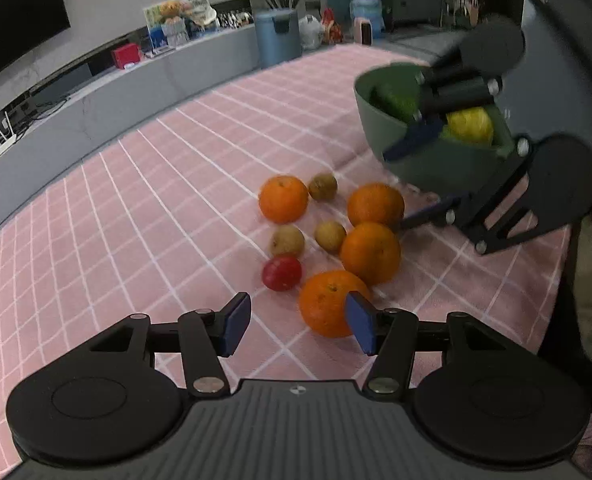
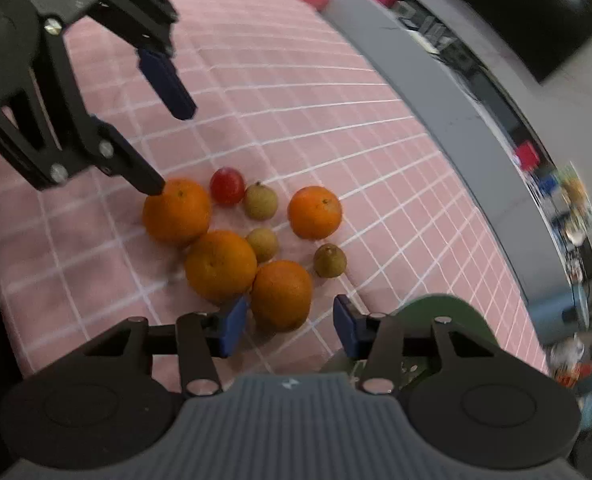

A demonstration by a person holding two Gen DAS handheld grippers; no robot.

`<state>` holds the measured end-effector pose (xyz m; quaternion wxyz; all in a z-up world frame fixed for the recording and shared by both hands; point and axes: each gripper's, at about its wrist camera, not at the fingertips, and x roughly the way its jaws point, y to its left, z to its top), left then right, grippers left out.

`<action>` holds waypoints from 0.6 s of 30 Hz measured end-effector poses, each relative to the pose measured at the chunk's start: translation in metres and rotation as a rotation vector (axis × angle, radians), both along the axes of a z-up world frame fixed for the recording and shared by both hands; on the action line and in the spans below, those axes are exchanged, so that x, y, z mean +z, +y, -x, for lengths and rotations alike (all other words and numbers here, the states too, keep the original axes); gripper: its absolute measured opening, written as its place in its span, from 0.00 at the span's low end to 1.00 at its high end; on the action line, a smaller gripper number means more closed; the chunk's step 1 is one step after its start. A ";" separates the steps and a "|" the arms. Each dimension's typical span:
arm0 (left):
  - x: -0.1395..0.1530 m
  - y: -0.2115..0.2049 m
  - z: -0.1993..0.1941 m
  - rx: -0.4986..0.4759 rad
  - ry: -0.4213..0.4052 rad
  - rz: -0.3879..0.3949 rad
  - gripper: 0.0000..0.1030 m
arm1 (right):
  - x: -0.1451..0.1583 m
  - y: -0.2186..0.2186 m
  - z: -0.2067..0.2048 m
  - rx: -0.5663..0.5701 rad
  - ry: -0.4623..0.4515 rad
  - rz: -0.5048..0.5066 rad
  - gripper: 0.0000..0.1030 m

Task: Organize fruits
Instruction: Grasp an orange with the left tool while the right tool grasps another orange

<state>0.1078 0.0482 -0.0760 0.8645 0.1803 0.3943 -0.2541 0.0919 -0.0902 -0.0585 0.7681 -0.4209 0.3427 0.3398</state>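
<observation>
Several oranges, three small brownish-green fruits and one red fruit (image 1: 282, 273) lie in a cluster on the pink checked cloth (image 1: 136, 208). My left gripper (image 1: 297, 322) is open and empty, just short of the nearest orange (image 1: 323, 304), whose right side sits behind the right pad. A green bowl (image 1: 427, 160) at the right holds a yellow fruit (image 1: 471, 125) and a green fruit (image 1: 393, 98). My right gripper (image 2: 290, 322) is open and empty, with an orange (image 2: 282, 294) close between its fingers. The bowl's rim (image 2: 441, 308) shows under its right finger.
The table's right edge (image 1: 555, 280) runs close behind the fruit. Beyond the far edge stands a long grey counter (image 1: 96, 96) with boxes and clutter, a blue bin (image 1: 278, 34) and a water jug (image 1: 365, 8).
</observation>
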 end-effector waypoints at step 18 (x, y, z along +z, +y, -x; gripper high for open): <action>-0.009 -0.029 0.013 0.025 0.038 -0.023 0.49 | -0.019 0.010 -0.006 0.081 0.011 0.067 0.34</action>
